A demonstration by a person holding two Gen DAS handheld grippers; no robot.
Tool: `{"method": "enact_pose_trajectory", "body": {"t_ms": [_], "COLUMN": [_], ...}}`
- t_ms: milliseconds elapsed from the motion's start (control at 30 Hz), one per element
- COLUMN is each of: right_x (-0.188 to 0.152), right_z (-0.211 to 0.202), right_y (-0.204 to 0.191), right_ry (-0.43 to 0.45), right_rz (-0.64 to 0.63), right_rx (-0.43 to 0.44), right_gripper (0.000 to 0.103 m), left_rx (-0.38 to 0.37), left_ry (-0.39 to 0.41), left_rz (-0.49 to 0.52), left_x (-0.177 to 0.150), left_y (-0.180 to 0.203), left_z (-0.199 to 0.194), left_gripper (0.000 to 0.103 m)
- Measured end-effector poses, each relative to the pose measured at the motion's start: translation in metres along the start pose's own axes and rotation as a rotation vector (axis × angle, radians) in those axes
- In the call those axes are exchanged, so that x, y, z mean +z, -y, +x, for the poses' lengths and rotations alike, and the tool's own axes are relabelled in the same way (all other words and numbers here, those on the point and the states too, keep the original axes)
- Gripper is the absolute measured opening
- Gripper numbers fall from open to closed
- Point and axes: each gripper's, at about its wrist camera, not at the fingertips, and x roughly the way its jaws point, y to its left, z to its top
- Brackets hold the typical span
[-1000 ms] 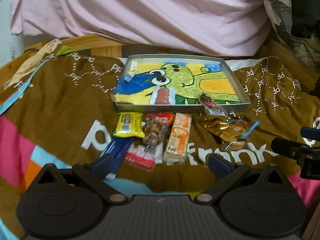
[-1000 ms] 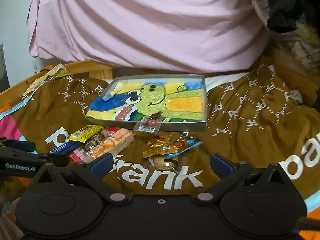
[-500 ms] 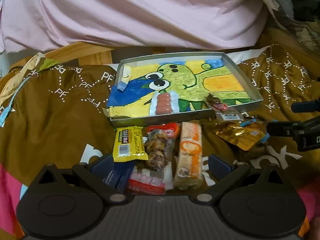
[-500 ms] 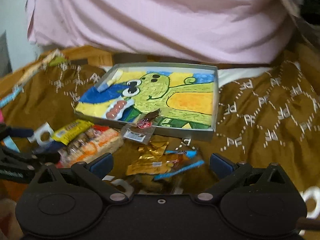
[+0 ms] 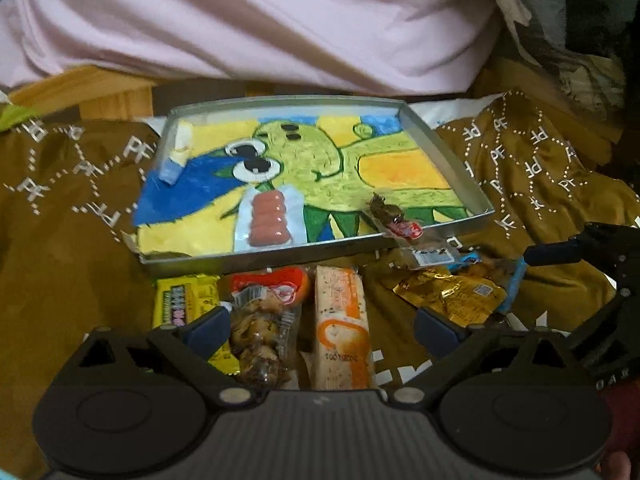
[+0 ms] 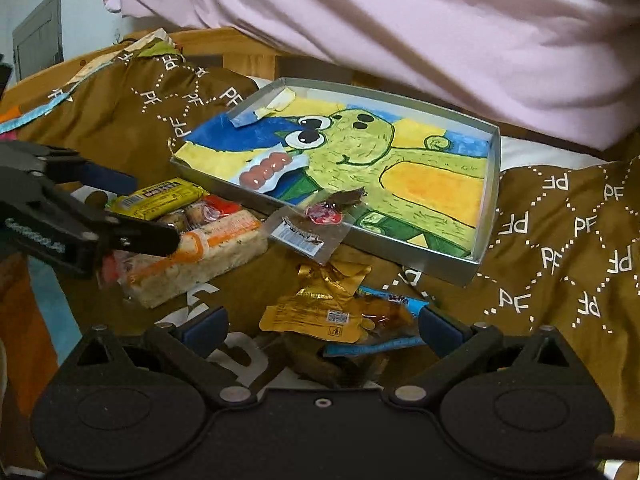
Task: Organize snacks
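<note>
Since a second ago both grippers have dropped closer to the snacks, which now fill the lower part of each view. The left gripper (image 5: pixel 320 330) has its jaws spread, having just narrowed slightly, and straddles the nut pack (image 5: pixel 262 338) and the orange bar (image 5: pixel 342 332) without pressing either; its casing cuts off their near ends and most of the yellow bar (image 5: pixel 186 306). The right gripper (image 6: pixel 322 330) is also spread wide, over the gold pouch (image 6: pixel 316 312) and a blue wrapper (image 6: pixel 384 342) partly tucked under it; a dark item below them is hard to make out. The tray (image 6: pixel 486 216) lies on the brown blanket (image 6: pixel 560 240) just behind the snacks, holding a sausage pack (image 6: pixel 266 170). A clear packet (image 6: pixel 312 224) leans over the tray's near rim. Motion blur softens all print on the wrappers.
</note>
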Motion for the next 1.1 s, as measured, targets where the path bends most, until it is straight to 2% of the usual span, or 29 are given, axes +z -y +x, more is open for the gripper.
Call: {"method": "enact_pose_trajectory", "body": {"t_ms": [133, 333, 567, 733, 933, 1100], "right_x": [0.0, -0.001, -0.002, -0.001, 0.003, 0.005], "right_z": [0.006, 0.016, 0.024, 0.029, 0.033, 0.031], "right_y": [-0.005, -0.01, -0.017, -0.016, -0.013, -0.012], "right_ry": [-0.012, -0.029, -0.042, -0.049, -0.044, -0.054], "right_rz": [-0.013, -0.049, -0.106, -0.084, -0.048, -0.031], "right_rx": [0.01, -0.008, -0.014, -0.01, -0.009, -0.026], "right_gripper": [0.1, 0.095, 0.084, 0.082, 0.082, 0.068], "left_rx": [-0.051, -0.099, -0.074, -0.053, -0.062, -0.05], "left_ry": [-0.048, -0.1, -0.183, -0.2, -0.232, -0.236], "left_rz": [0.009, 0.05, 0.061, 0.046, -0.068, -0.106], "left_x": [0.003, 0.008, 0.006, 0.006, 0.007, 0.006], "left_y": [-0.003, -0.001, 0.003, 0.006, -0.005, -0.006], "left_z": [0.012, 0.021, 0.032, 0.034, 0.038, 0.036], "left_gripper": [0.091, 0.073, 0.041, 0.041, 0.041, 0.04]}}
